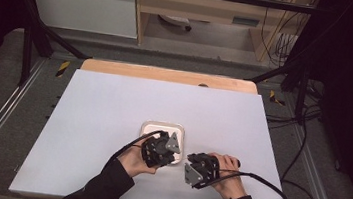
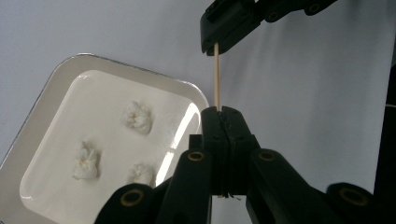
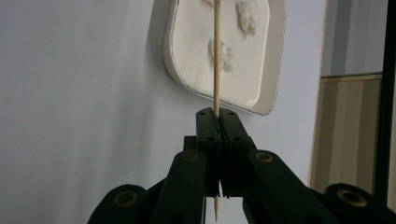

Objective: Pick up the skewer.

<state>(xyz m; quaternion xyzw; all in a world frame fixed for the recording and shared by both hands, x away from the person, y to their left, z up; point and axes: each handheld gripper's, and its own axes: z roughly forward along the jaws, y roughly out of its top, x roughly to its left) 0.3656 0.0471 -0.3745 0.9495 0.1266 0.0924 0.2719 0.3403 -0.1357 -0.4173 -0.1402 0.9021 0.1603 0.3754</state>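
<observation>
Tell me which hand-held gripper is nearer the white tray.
Left. The left hand-held gripper sits over the white tray's near right corner, shut on the wooden skewer. The right hand-held gripper is just off the tray's right side, shut on the skewer's other end.

skewer (image 2: 216, 74): pale tan wood
plate (image 2: 60, 79): white, silvery rim
lumps (image 2: 137, 117): white
table (image 1: 113, 102): pale grey-blue
grippers' jaws: black

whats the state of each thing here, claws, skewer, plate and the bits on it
left claw: shut on the wooden skewer
right claw: shut on the wooden skewer
wooden skewer: unbroken, bare, spanning both claws, above the table
white plate: flat on the table, untouched
three white food pieces: loose on the plate, not skewered
</observation>
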